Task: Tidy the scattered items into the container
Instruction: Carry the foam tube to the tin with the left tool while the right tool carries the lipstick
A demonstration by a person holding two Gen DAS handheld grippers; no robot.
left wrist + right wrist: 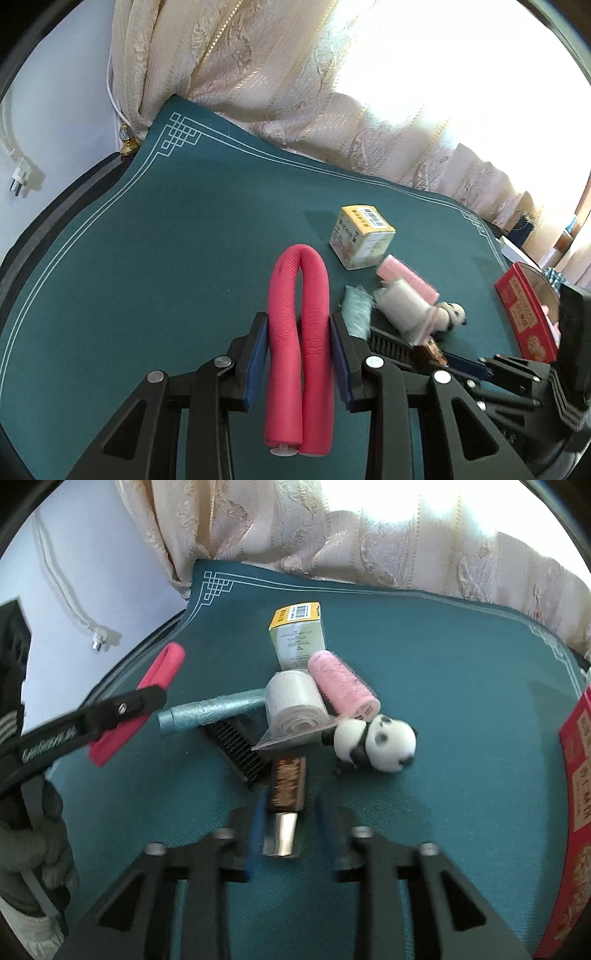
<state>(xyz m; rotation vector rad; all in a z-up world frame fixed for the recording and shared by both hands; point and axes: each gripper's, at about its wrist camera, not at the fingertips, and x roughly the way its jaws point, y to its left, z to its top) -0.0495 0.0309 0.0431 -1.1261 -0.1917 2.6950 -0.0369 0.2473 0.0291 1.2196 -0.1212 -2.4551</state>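
Observation:
My left gripper [298, 325] is shut on a folded red foam roller [298, 314] and holds it above the green mat; the roller also shows in the right wrist view [147, 698]. My right gripper [293, 808] is open, its fingers on either side of a brown and silver tube [286, 794] lying on the mat. Ahead lies a pile: a panda toy [376, 744], a pink roller [341, 685], a white bag roll [295, 701], a teal roll [214, 710], a black comb [236, 751] and a yellow box [297, 633]. The red container [576, 812] stands at the right.
The green mat [147, 258] covers a dark table that ends at the left. Cream curtains [258, 74] hang close behind the far edge. A white plug [18, 177] hangs on the wall at left.

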